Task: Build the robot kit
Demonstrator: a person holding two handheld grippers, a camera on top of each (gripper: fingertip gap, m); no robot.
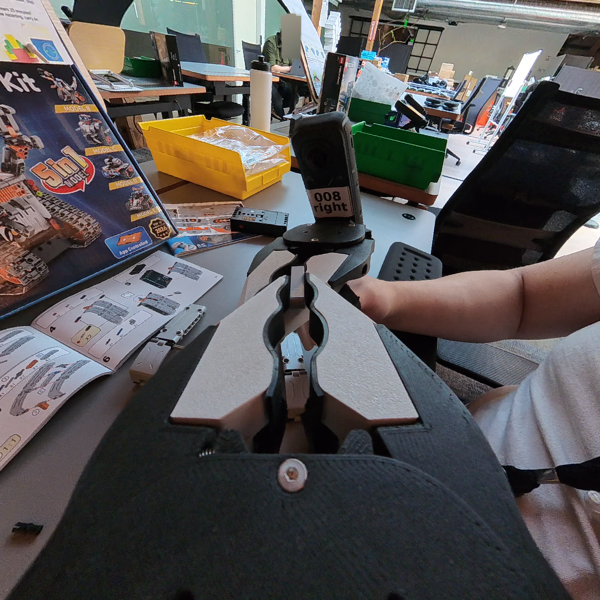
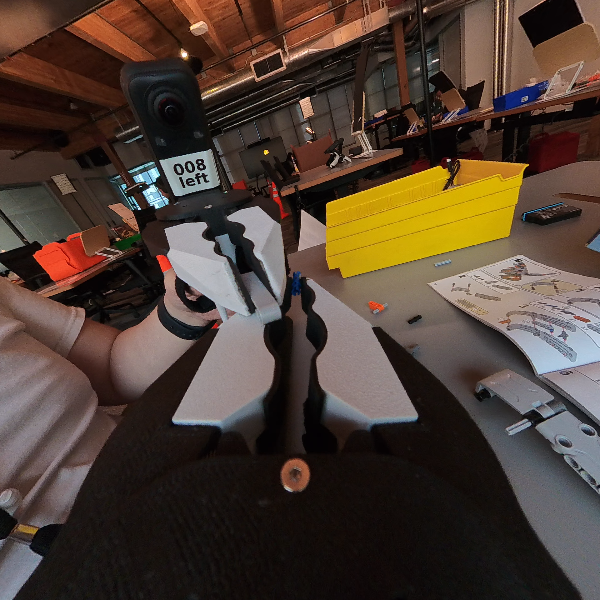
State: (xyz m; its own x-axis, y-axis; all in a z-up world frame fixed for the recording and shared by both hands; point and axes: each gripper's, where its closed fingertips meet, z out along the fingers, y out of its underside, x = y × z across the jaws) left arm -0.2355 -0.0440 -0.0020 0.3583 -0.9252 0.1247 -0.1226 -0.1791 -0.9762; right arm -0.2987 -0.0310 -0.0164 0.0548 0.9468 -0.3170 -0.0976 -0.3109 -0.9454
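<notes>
Grey beam [image 1: 297,289] sits at the centre of the left wrist view, clamped between the narrow jaws of the left gripper [image 1: 296,282], with its end poking out past the fingertips. We see the right gripper [image 2: 297,285] pointing straight at it, tips nearly meeting, its jaws drawn close on a small blue pin [image 2: 295,283] at their very end, just beside the beam.

Below both runs the grey table [image 1: 389,207]. A big kit box [image 1: 65,178] stands tilted at the left of the left wrist view. Behind it, toward the upper middle, we find a yellow bin [image 1: 207,162] holding clear plastic bags. An open instruction booklet [image 1: 97,324] lies flat at lower left, and a grey part-built assembly [image 1: 168,337] rests against its edge. In the right wrist view a small orange piece [image 2: 376,306] lies at centre right, near a black pin [image 2: 414,319].
</notes>
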